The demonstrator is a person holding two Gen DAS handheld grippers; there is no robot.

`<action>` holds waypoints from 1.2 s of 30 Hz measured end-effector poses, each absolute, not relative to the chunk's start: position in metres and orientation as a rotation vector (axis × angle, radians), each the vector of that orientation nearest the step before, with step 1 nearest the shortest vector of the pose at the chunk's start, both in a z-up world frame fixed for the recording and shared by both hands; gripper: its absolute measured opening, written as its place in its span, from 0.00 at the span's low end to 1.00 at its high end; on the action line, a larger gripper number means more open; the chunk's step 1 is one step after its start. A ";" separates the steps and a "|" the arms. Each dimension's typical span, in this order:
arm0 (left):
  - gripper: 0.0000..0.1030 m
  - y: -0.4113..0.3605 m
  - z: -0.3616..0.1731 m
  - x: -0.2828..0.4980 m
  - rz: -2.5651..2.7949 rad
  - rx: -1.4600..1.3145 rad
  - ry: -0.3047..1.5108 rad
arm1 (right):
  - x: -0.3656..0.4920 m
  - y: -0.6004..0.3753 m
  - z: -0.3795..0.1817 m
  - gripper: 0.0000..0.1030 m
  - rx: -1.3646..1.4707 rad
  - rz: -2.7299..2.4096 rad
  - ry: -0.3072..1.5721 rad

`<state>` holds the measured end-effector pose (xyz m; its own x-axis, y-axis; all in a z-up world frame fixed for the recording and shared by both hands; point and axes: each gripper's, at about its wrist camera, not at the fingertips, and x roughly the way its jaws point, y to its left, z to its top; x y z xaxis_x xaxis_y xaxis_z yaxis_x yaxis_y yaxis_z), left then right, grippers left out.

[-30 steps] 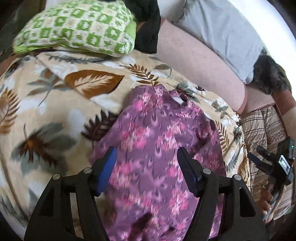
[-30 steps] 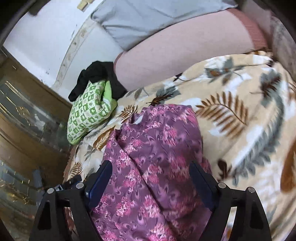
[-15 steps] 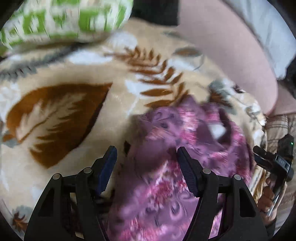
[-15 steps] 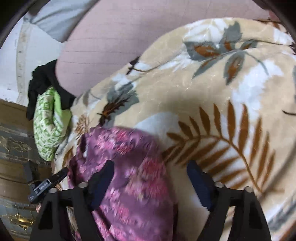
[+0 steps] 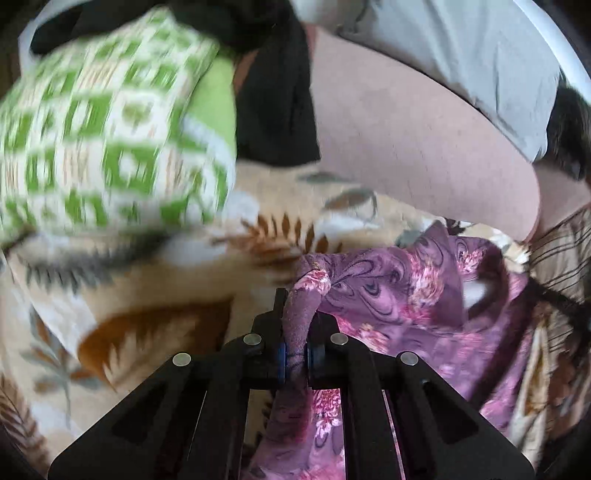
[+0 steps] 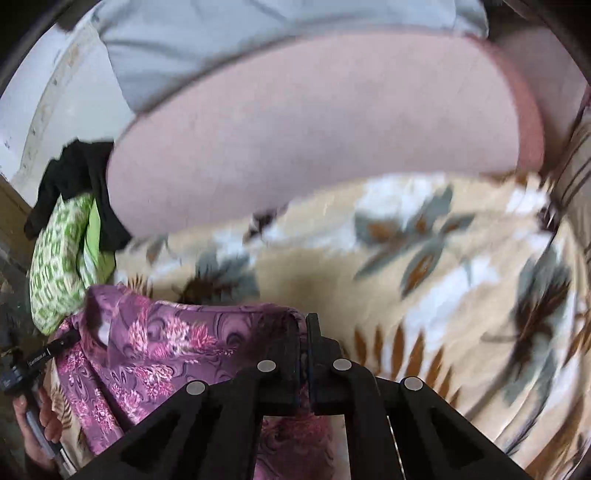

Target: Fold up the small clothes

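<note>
A small purple garment with pink flowers lies on a cream blanket with a leaf print. My left gripper is shut on a bunched corner of the garment at its left top edge. In the right wrist view the garment stretches to the left, and my right gripper is shut on its right top corner. The cloth hangs between the two grippers, its top edge pulled fairly straight. The lower part of the garment is hidden behind the gripper bodies.
A green and white patterned pillow lies at the back left with a black cloth beside it. A pink sofa back rises behind the blanket, with a grey cloth over it. A striped cushion is at the right.
Both grippers were open above the garment. They moved forward to its far corners and closed on the cloth, one on each corner. The top edge is now lifted.
</note>
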<state>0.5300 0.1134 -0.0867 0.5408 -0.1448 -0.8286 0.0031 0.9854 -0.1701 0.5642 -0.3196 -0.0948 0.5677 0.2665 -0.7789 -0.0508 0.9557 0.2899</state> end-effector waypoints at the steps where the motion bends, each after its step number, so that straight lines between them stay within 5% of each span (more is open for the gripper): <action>1: 0.06 0.108 -0.091 0.537 -0.065 -0.117 0.985 | 0.567 -0.319 -0.098 0.02 0.233 0.171 0.960; 7: 0.11 0.097 -0.172 0.564 0.031 0.041 1.203 | 0.595 -0.301 -0.180 0.02 0.121 0.124 1.151; 9: 0.26 0.114 -0.157 0.552 0.001 -0.062 1.164 | 0.586 -0.311 -0.176 0.04 0.167 0.133 1.126; 13: 0.47 0.163 -0.099 0.492 0.034 -0.200 1.024 | 0.533 -0.334 -0.122 0.28 0.230 0.133 0.993; 17: 0.56 0.170 -0.058 0.389 0.048 -0.188 0.914 | 0.435 -0.341 -0.069 0.79 0.233 0.181 0.840; 19: 0.65 0.166 -0.051 0.322 0.060 -0.217 0.880 | 0.384 -0.339 -0.052 0.79 0.229 0.210 0.806; 25: 0.66 0.117 -0.077 0.178 0.049 -0.263 0.911 | 0.259 -0.340 -0.065 0.79 0.314 0.202 0.763; 36: 0.66 0.106 -0.115 0.132 0.045 -0.315 1.009 | 0.156 -0.368 -0.135 0.79 0.463 0.166 0.950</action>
<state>0.1320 0.1057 -0.1148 0.5356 -0.1080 -0.8375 -0.1817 0.9538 -0.2392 0.1563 -0.3681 -0.1346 0.5773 0.3361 -0.7441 0.0635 0.8901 0.4513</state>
